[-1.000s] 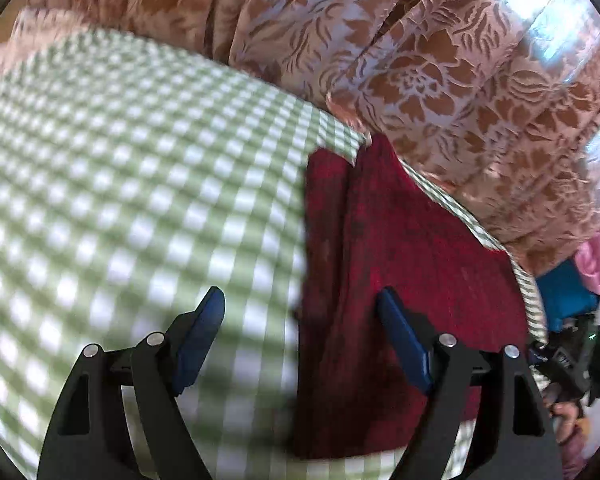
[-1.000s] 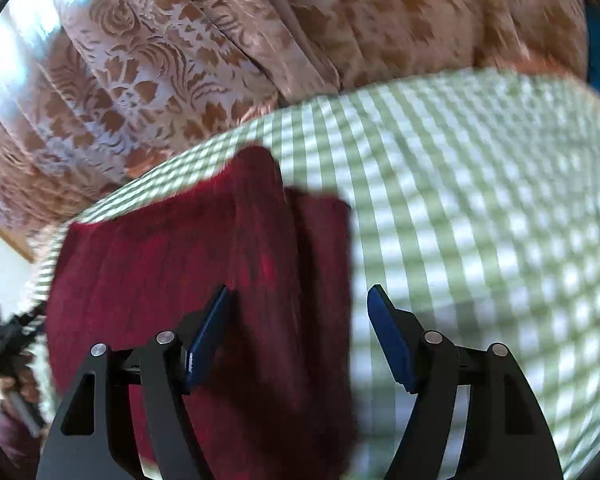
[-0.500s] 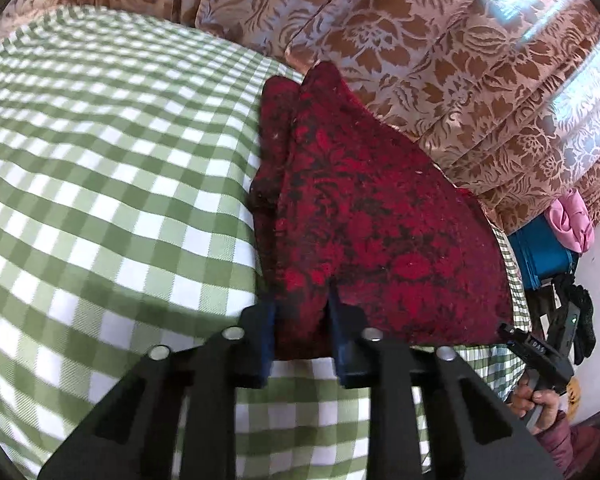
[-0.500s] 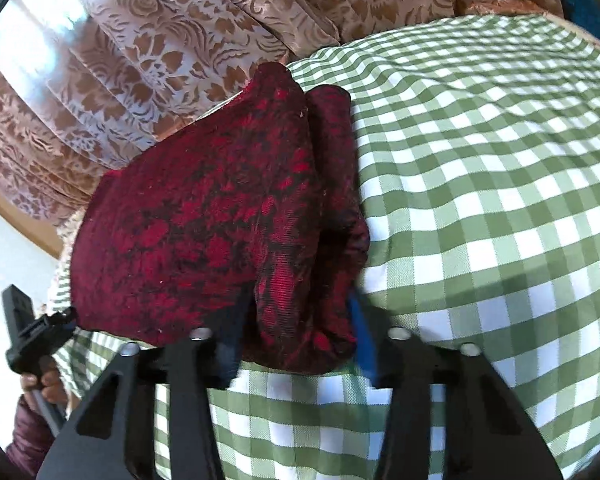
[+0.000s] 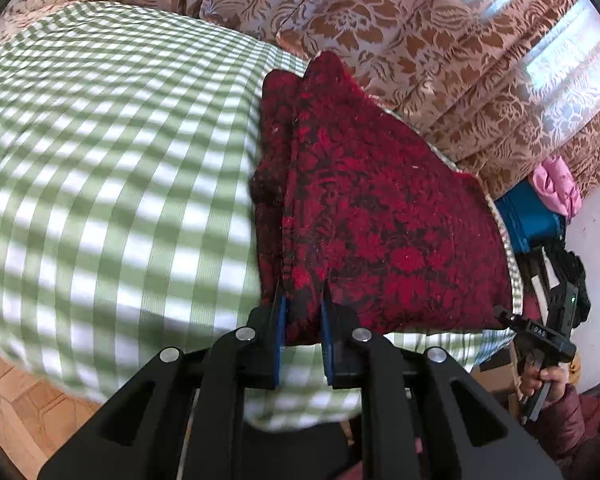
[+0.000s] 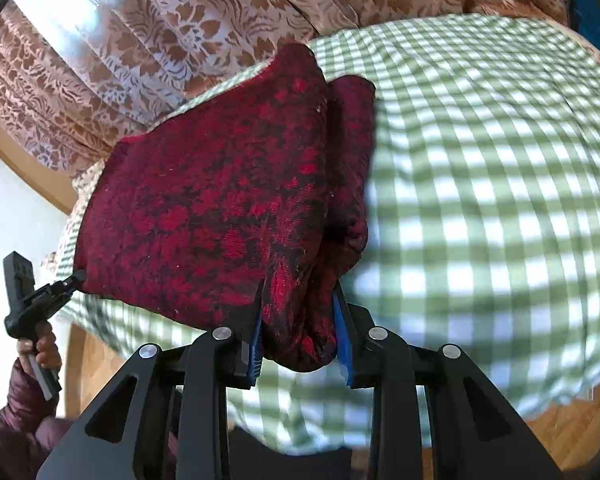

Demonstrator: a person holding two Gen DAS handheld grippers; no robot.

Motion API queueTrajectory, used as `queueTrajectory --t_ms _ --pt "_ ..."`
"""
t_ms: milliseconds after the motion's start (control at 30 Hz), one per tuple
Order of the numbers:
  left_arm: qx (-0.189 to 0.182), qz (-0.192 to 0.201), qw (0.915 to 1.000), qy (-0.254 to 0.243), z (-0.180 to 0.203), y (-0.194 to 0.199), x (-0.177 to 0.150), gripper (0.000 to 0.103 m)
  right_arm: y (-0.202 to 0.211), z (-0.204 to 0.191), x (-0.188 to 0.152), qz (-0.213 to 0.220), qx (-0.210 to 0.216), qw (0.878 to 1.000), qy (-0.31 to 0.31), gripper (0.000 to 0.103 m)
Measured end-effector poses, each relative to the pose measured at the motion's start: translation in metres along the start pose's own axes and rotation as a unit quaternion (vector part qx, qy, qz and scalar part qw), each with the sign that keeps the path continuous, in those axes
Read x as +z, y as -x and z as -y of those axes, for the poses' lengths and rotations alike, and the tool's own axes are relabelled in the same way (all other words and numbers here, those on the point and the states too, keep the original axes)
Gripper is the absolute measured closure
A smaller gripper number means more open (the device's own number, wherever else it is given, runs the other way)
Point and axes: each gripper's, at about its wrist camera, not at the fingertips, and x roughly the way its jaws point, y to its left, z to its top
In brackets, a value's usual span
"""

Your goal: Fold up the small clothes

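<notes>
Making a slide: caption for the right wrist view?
Right hand-held gripper shut on red patterned cloth over green checked tablecloth.

A dark red cloth (image 5: 380,216) with a black floral pattern is lying spread across the green checked surface (image 5: 100,160), reaching toward its far edge. One long side is sitting doubled over in a narrow folded strip. Its near corners are bunching and lifting slightly off the surface, each one pinched together into a thick wad (image 6: 300,320).
</notes>
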Motion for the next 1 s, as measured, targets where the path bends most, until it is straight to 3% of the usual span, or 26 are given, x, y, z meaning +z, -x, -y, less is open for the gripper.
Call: queueTrajectory --t_ms 100,167,233,300,400,533,600,667,800,833,900,933,1000 --pt "0.03 0.006 0.9995 -0.004 0.003 0.007 -0.005 0.082 -0.003 0.002 -0.005 -0.022 0.003 1.0 0.0 0.074" --pt "0.041 0.028 0.9987 -0.008 0.007 0.014 0.001 0.065 -0.001 0.003 -0.002 -0.021 0.002 1.0 -0.002 0.066" --pt "0.046 0.055 0.9972 -0.02 0.011 0.023 0.012 0.056 0.009 0.005 0.006 -0.001 -0.003 1.0 -0.006 0.055" --pt "0.062 0.077 0.9948 -0.02 0.01 0.026 0.027 0.056 0.018 0.006 0.016 0.025 -0.004 1.0 -0.007 0.052" --pt "0.057 0.088 0.9944 -0.015 0.008 0.019 0.052 0.057 0.017 0.004 0.039 0.058 -0.018 0.998 -0.011 0.052" --pt "0.061 0.084 0.9945 -0.017 0.012 0.002 0.084 0.056 0.005 0.004 0.078 0.09 -0.045 0.995 -0.028 0.052" --pt "0.058 0.077 0.9953 0.0 0.009 -0.011 0.099 0.057 -0.001 0.01 0.1 0.105 -0.046 0.991 -0.067 0.038" --pt "0.049 0.067 0.9964 0.016 0.006 -0.023 0.11 0.057 -0.009 0.012 0.116 0.115 -0.022 0.989 -0.092 0.036" --pt "0.032 0.054 0.9977 0.027 0.009 -0.039 0.121 0.071 -0.04 0.009 0.146 0.091 -0.033 0.99 -0.102 0.036" --pt "0.031 0.054 0.9978 0.023 0.013 -0.042 0.123 0.08 -0.046 0.008 0.149 0.084 -0.034 0.991 -0.101 0.036" --pt "0.057 0.063 0.9964 0.005 0.022 -0.045 0.123 0.087 -0.057 0.0 0.151 0.071 -0.041 0.994 -0.078 0.055" --pt "0.074 0.07 0.9948 -0.005 0.026 -0.045 0.122 0.088 -0.059 -0.006 0.153 0.07 -0.046 0.994 -0.063 0.077" --pt "0.131 0.078 0.9877 -0.037 0.036 -0.054 0.116 0.088 -0.058 -0.019 0.149 0.088 -0.092 0.992 -0.023 0.081"
